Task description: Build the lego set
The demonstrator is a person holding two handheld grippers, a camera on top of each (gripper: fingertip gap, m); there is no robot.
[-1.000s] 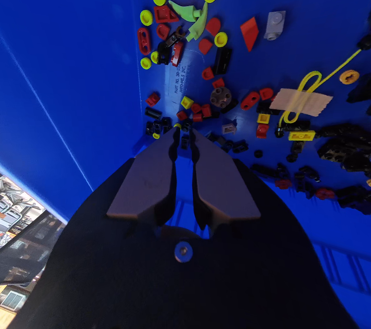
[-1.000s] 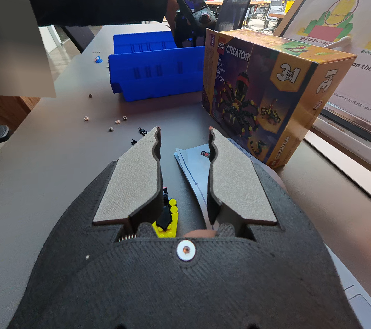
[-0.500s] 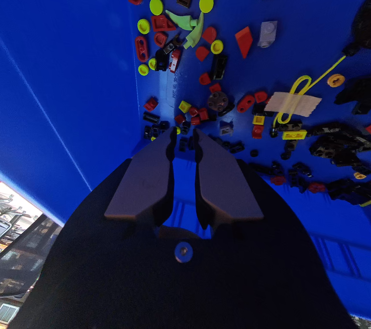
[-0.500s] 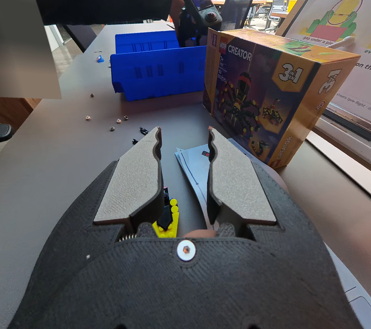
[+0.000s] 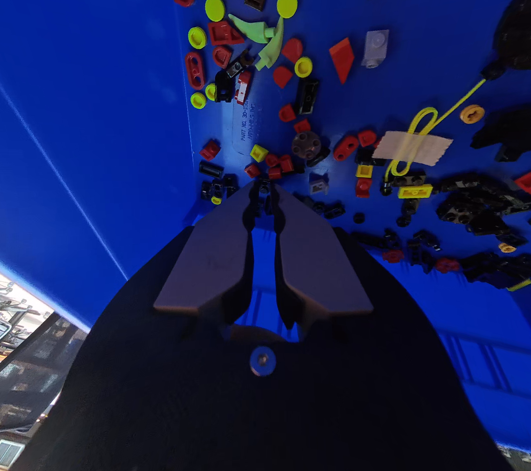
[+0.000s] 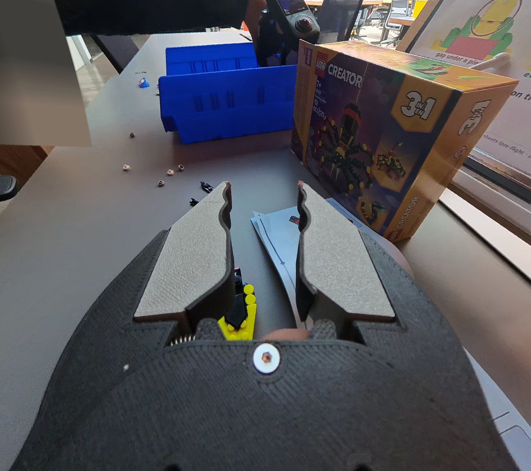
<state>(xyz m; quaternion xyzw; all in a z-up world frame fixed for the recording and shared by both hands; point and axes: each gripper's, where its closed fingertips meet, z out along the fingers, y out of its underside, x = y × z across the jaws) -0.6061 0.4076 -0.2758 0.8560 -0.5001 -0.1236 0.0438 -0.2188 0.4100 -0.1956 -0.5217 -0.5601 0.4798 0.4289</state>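
In the left wrist view my left gripper (image 5: pixel 263 189) reaches down into the blue bin (image 5: pixel 94 84), near its left wall. Its fingertips are pinched on a small black lego piece (image 5: pixel 263 187) among several loose red, yellow and black pieces. In the right wrist view my right gripper (image 6: pixel 263 190) is open and empty above the grey table (image 6: pixel 71 227). A small yellow and black lego build (image 6: pixel 241 313) lies on the table under its left finger. The left gripper (image 6: pixel 283 23) shows far off, held in a hand over the blue bin (image 6: pixel 230 104).
The lego box (image 6: pixel 388 141) stands right of the bin. An instruction booklet (image 6: pixel 275 236) lies under my right finger. Several tiny tan and black pieces (image 6: pixel 169 172) are scattered on the table. A yellow string with tape (image 5: pixel 411 142) lies in the bin. A poster board (image 6: pixel 488 26) leans at the far right. Tip to tip, the grippers are about 40 centimetres apart.
My left gripper has moved lower in the bin and its fingers have closed on the small black piece. The right gripper has hardly moved.
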